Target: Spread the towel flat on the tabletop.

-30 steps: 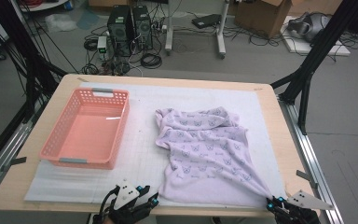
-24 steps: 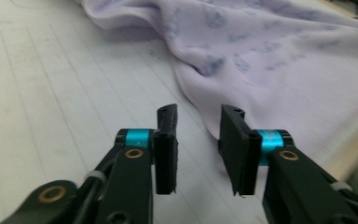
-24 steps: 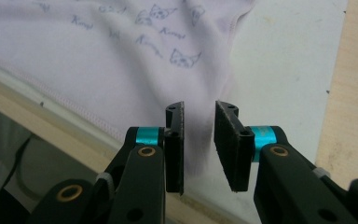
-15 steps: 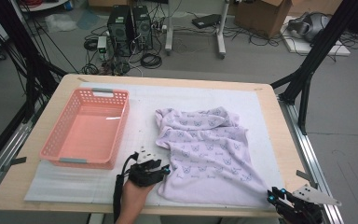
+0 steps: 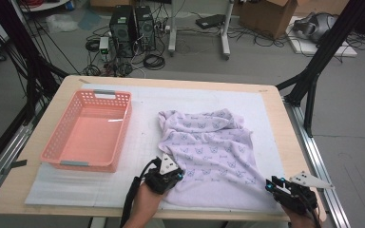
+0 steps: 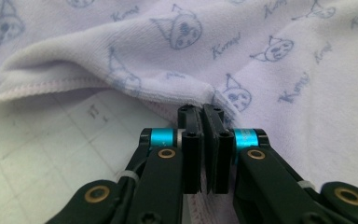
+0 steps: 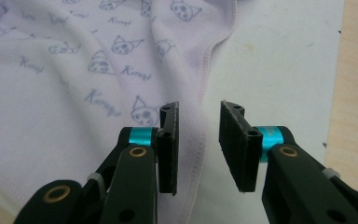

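Note:
A lilac towel (image 5: 209,147) printed with small cat faces lies rumpled on the white mat (image 5: 142,123). My left gripper (image 5: 171,173) is at the towel's near left edge. In the left gripper view its jaws (image 6: 201,109) have just closed and pinch the towel's (image 6: 261,46) hem at their tips. My right gripper (image 5: 272,184) is at the towel's near right corner. In the right gripper view its jaws (image 7: 199,109) have just been opening; they stand apart over the stitched hem of the towel (image 7: 51,93) and do not press on it.
A pink plastic basket (image 5: 52,142) with nothing in it stands on the left of the mat. Bare wood of the table (image 5: 285,142) runs along the right side. Beyond the table are computer towers, cables and black stand legs on the floor.
My left gripper came forward from the table's front edge to the towel's near left edge and shut there. The right gripper shifted a little at the near right corner.

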Tool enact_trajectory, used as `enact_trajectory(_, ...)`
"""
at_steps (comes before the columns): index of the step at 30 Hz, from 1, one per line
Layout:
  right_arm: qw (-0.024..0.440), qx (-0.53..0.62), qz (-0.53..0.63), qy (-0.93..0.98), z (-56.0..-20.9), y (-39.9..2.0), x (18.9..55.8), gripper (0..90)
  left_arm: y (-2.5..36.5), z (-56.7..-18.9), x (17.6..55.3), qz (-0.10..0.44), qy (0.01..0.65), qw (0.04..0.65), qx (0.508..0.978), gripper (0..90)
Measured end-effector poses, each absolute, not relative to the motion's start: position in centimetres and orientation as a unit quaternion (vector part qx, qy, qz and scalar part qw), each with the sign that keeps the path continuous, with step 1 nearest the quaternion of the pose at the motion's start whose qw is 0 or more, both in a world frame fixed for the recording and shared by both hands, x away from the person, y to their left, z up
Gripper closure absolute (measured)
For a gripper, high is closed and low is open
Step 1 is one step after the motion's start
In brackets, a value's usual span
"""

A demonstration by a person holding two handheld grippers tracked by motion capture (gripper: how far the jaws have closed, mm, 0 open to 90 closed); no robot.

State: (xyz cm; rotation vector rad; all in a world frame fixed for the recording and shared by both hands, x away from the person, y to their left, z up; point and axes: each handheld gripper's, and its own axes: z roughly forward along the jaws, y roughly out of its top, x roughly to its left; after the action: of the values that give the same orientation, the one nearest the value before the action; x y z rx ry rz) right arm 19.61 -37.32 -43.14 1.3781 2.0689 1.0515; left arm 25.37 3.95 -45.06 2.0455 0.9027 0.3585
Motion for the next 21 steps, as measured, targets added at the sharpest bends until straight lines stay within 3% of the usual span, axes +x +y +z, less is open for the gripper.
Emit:
enact_trajectory(6, 0.222, 0.504, 0.384, 0.741, -43.5, -37.1, 20.4, 67.9, 8.9, -44.6, 24.4, 0.139, 0.411, 0.438, 0.787, 86.4)
enact_trajectory(14, 0.217, 0.518, 0.382, 0.734, -43.9, -36.6, 21.5, 66.0, 10.4, -44.2, 22.2, 0.146, 0.418, 0.435, 0.784, 85.0)
enact_trajectory(19, 0.185, 0.513, 0.380, 0.748, -45.0, -35.5, 22.9, 61.3, 10.9, -44.2, 22.3, 0.161, 0.422, 0.447, 0.772, 65.3)
enact_trajectory(21, 0.204, 0.498, 0.369, 0.758, -45.0, -34.9, 22.8, 70.9, 11.1, -44.4, 22.5, 0.159, 0.426, 0.451, 0.768, 61.6)
